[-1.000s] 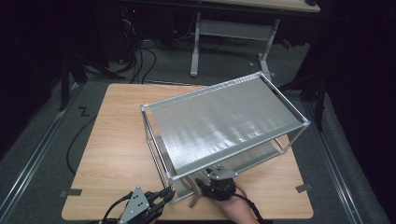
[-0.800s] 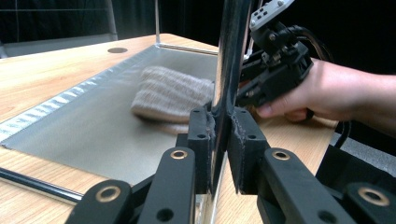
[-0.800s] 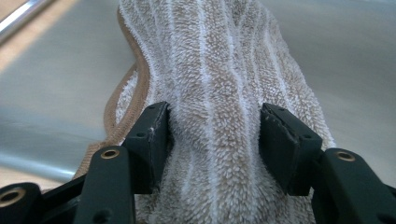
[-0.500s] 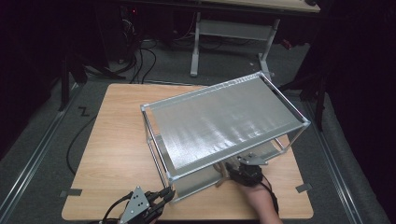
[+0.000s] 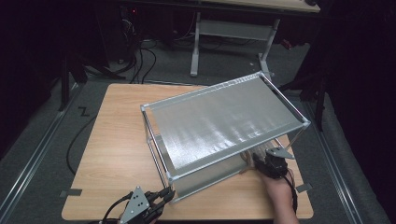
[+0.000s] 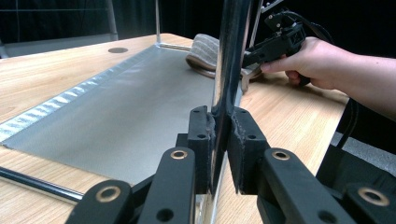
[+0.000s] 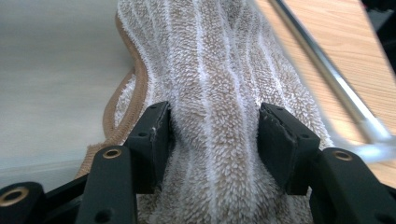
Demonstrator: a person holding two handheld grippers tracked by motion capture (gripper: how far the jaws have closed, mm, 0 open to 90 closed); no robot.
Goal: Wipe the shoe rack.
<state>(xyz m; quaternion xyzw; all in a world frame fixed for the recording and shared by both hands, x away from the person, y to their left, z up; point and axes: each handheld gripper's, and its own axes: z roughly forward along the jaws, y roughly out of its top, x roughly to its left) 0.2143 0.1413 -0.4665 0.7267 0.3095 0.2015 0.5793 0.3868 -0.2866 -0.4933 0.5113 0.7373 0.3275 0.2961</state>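
A silver two-tier metal rack [image 5: 224,121] stands askew on the wooden table [image 5: 116,140]. My left gripper [image 5: 169,192] is at the rack's near left corner, and in the left gripper view its jaws [image 6: 219,126] are shut on the upright corner post [image 6: 229,56]. A folded beige towel with white stripes [image 7: 210,84] lies at the edge of the lower shelf [image 7: 46,70]. My right gripper [image 7: 214,126] is shut on it, both pads sunk into the pile. In the high view that gripper [image 5: 259,161] sits at the rack's near right end with the towel [image 5: 247,163] just under the top shelf.
A thin rack rail [image 7: 327,79] runs beside the towel on its right. The top shelf overhangs the lower one closely. A cable [image 5: 77,140] hangs off the table's left side. Another table's legs [image 5: 229,32] stand on the floor behind.
My right hand has slid to the right along the rack's front, carrying the towel from near the middle to the right end. The left gripper has stayed on the post.
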